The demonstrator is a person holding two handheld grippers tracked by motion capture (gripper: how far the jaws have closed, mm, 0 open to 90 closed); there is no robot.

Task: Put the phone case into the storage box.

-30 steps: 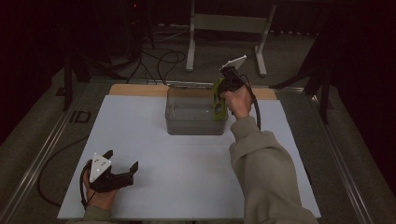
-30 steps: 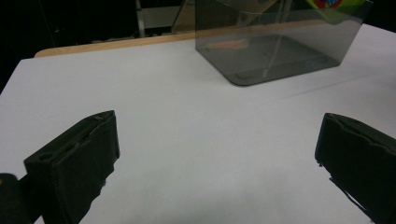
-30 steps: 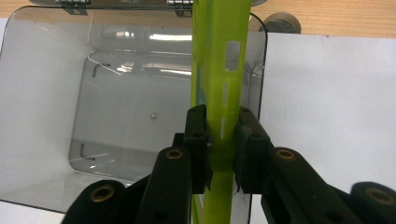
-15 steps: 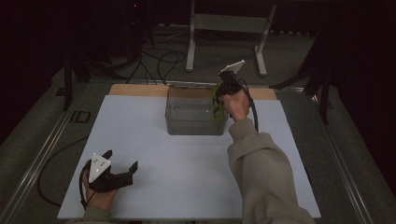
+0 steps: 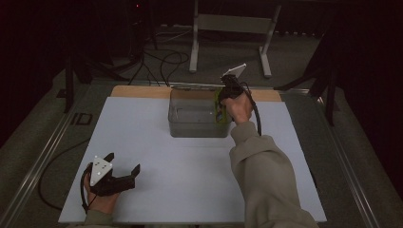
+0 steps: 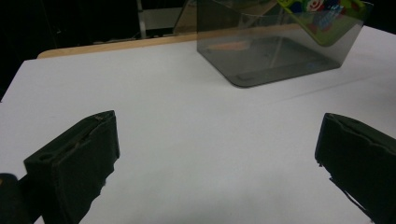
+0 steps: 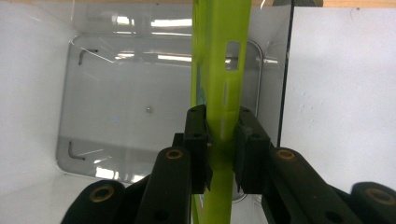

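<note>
Holding the green case (image 7: 219,70) edge-on inside the clear bin (image 5: 198,118), our right hand-held gripper (image 7: 223,135) pinches it; releasing remains. Well short of the bin, our left hand-held gripper (image 5: 124,176) rests spread.
</note>
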